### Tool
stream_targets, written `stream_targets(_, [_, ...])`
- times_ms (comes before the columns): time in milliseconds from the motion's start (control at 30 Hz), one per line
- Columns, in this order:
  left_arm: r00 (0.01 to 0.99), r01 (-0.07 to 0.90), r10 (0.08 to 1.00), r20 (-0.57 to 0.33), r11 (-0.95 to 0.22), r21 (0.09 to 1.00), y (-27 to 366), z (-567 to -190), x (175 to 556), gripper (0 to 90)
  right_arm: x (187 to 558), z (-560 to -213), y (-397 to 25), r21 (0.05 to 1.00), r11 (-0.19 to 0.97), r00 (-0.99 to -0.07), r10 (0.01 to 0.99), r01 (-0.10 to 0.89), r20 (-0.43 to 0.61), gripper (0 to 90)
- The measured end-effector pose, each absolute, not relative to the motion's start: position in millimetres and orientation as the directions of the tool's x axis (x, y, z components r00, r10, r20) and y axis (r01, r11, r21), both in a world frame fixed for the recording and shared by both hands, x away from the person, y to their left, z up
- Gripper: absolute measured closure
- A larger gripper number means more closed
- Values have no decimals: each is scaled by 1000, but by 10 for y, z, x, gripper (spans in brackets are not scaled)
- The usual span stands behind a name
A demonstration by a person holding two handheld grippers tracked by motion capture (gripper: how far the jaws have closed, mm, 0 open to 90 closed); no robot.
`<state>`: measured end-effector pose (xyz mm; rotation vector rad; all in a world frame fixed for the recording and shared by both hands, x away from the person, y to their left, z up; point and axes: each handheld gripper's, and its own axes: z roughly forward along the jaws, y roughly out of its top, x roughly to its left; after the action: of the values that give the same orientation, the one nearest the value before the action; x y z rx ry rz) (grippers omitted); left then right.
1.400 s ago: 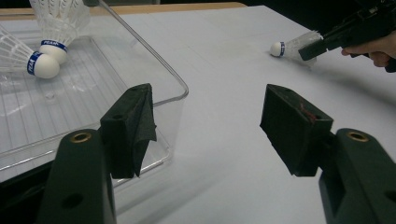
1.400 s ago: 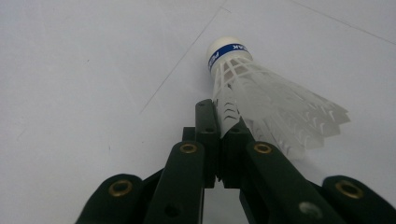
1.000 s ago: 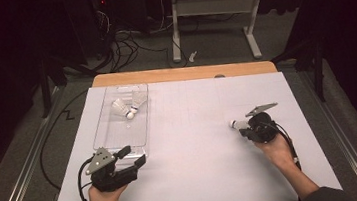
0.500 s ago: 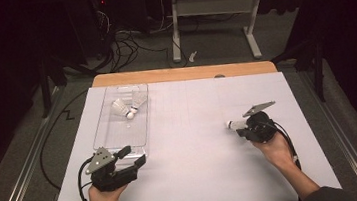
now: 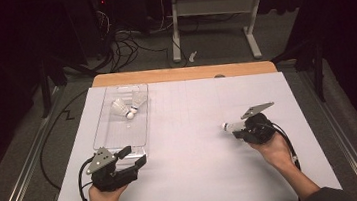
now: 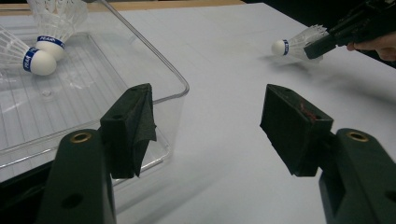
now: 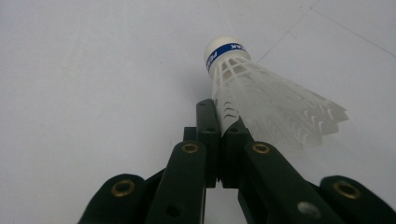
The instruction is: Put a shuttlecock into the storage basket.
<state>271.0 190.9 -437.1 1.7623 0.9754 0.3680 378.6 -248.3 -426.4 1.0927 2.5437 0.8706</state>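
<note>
Progress: two shuttlecocks [image 5: 126, 107] already in the clear tray [image 5: 120, 137]; third one [image 7: 261, 98] yet to go in, by my read.
Right claw [image 5: 233, 129]: clamped on third shuttlecock's skirt, cork end pointing away, just above the tabletop [image 5: 200, 178].
Left claw [image 5: 133, 155]: jaws apart, holding nothing, at the tray's near corner.
Tray contents: both shuttlecocks at the far end from left claw.
</note>
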Motion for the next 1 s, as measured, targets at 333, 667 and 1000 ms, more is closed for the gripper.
stream_targets(333, [622, 437, 758, -196, -128, 890, 1915, -4369, 2712, 354, 3772, -4205, -2444, 619, 548, -714, 700, 563, 30, 900])
stream_targets(667, [622, 440, 758, -197, -129, 889, 1913, -4369, 2712, 355, 3746, -4113, -2342, 627, 575, -750, 661, 526, 24, 900])
stream_targets(1000, [624, 440, 756, -200, -128, 889, 1905, -4371, 2708, 356, 3704, -4080, -2254, 635, 587, -773, 634, 502, 26, 900])
